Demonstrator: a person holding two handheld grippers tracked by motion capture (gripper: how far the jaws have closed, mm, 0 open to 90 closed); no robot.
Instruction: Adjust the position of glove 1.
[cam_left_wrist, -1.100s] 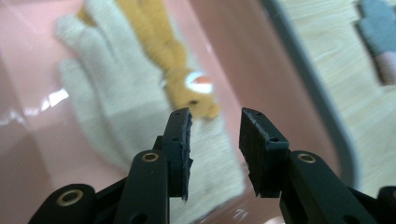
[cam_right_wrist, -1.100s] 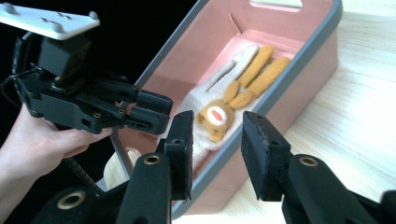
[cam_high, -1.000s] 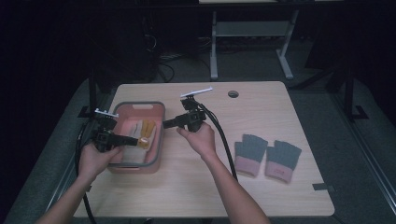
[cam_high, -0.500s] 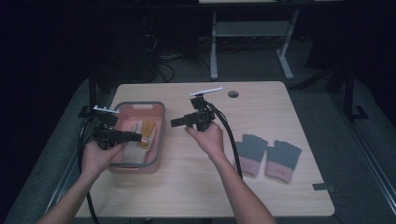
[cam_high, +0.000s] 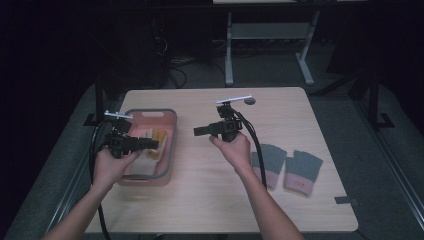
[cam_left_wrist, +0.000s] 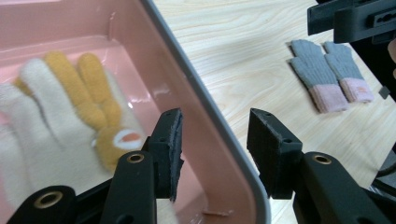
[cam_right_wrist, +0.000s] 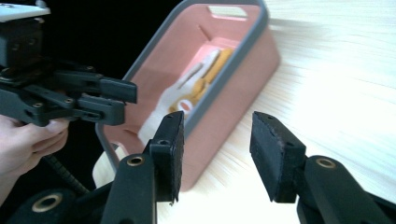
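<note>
Looking from up high first, what is new? asks my helper.

I tell her: My right claw (cam_high: 196, 131) was over the pink basket (cam_high: 173, 131) a moment ago. Now it has slid away and hangs over the bare surface (cam_high: 210, 185). My left claw (cam_high: 152, 144) is by the basket's right rim. The fluffy gloves (cam_high: 156, 137) lie inside the basket. The grey gloves (cam_high: 286, 166) lie flat, well apart, on the right.

And the left gripper view?

The left claw (cam_left_wrist: 215, 140) has just been opening. It is partly wide now, with nothing held. The basket's rim (cam_left_wrist: 201, 93) runs between the two jaws, but the pads do not press on it. The fluffy gloves (cam_left_wrist: 70, 107), cream and orange, rest on the basket floor. Far off I see the grey gloves (cam_left_wrist: 327, 74) side by side.

And the right gripper view?

The right claw (cam_right_wrist: 217, 149) has just been opening too. It is partly wide and has nothing in it. It looks back at the basket (cam_right_wrist: 243, 70) from outside. The fluffy gloves (cam_right_wrist: 196, 88) peek over the wall. My left claw (cam_right_wrist: 126, 95) hangs by the rim there.

So what does that mean for the job?

I think the fluffy gloves are put away now. Both claws let go and are free. My guess is the grey gloves come next, and the right claw is nearer to them.
</note>
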